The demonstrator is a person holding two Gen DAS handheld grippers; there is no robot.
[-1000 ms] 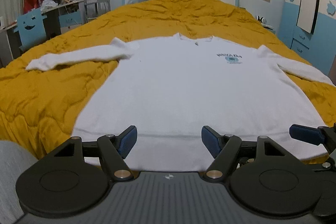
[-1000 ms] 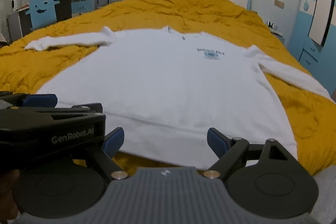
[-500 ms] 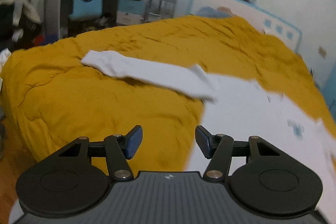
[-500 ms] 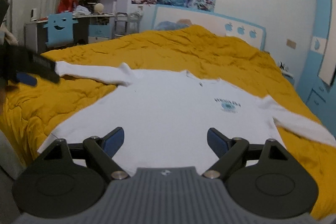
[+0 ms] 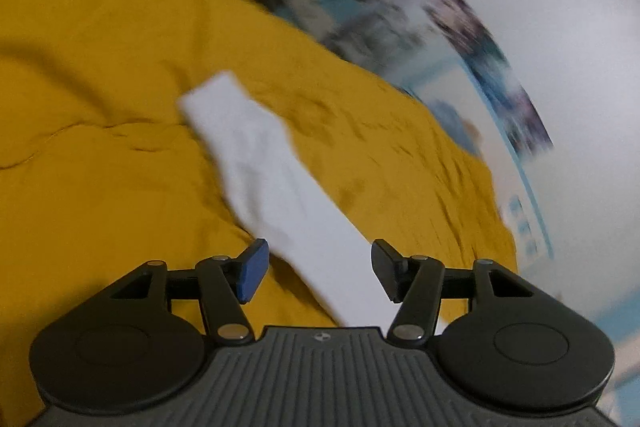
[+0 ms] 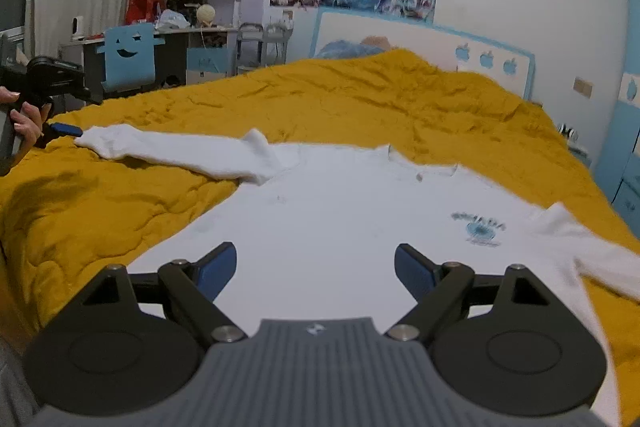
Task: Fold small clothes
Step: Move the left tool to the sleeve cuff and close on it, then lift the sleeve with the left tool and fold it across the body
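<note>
A white long-sleeved shirt (image 6: 340, 219) lies flat, front up, on a mustard quilt (image 6: 360, 95), with a blue chest logo (image 6: 478, 229) and both sleeves spread out. My right gripper (image 6: 316, 259) hovers open above the shirt's lower body, nothing between its fingers. The left wrist view is blurred and tilted. In it my left gripper (image 5: 318, 259) stands open over the left sleeve (image 5: 260, 163), which runs away from between its fingers to the cuff. In the right wrist view the left gripper (image 6: 66, 129) is held by a hand (image 6: 24, 119) beside that cuff; contact cannot be told.
The bed's left edge drops off near the left gripper. Beyond it stand a desk, a blue chair (image 6: 128, 55) and shelves. The headboard (image 6: 420, 39) closes the far end. Blue cabinets (image 6: 624, 163) line the right side.
My left gripper has swung left from the shirt's hem to the left sleeve, rolling as it went, and its jaws have narrowed a little. The right gripper has shifted over the shirt.
</note>
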